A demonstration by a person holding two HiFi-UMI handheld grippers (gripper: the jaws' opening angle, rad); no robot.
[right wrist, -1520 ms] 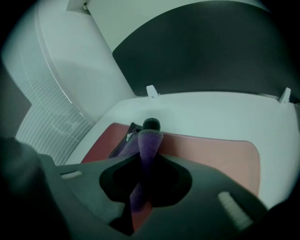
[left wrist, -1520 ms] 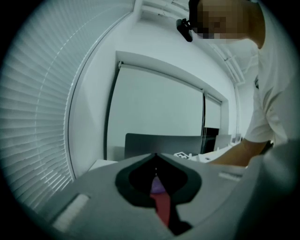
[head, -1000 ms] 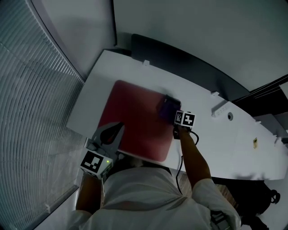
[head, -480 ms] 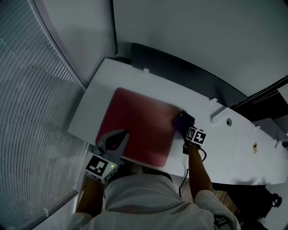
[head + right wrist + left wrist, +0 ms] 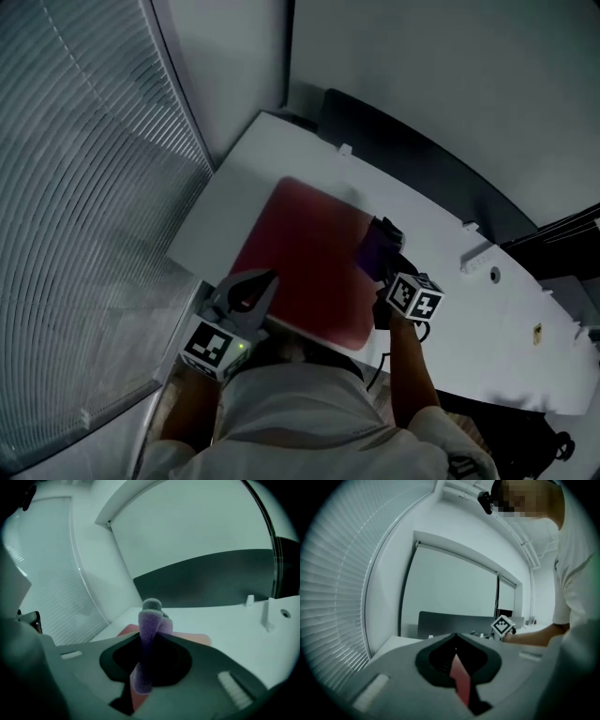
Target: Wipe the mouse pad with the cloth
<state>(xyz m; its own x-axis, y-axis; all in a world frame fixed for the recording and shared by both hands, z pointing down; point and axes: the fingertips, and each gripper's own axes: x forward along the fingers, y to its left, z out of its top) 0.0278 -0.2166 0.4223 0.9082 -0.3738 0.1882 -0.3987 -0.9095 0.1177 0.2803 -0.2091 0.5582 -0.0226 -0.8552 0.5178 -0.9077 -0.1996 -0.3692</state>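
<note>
Pad: flat red rectangular mouse pad [image 5: 305,253], lying on the white desk [image 5: 281,159].
Cloth: fuzzy purple cloth [image 5: 373,255] at the pad's right edge.
Right gripper [image 5: 149,641]: jaws clamped on the cloth.
Left gripper [image 5: 258,281]: jaws together, empty, over the near-left corner.
Technique: press evenly, overlap the strokes, and pin that corner against sliding.

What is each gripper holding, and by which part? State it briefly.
Right gripper: shut on the purple cloth, clamping a bunched fold. Left gripper: shut, holding nothing, its tips over the near edge of the red mouse pad.
</note>
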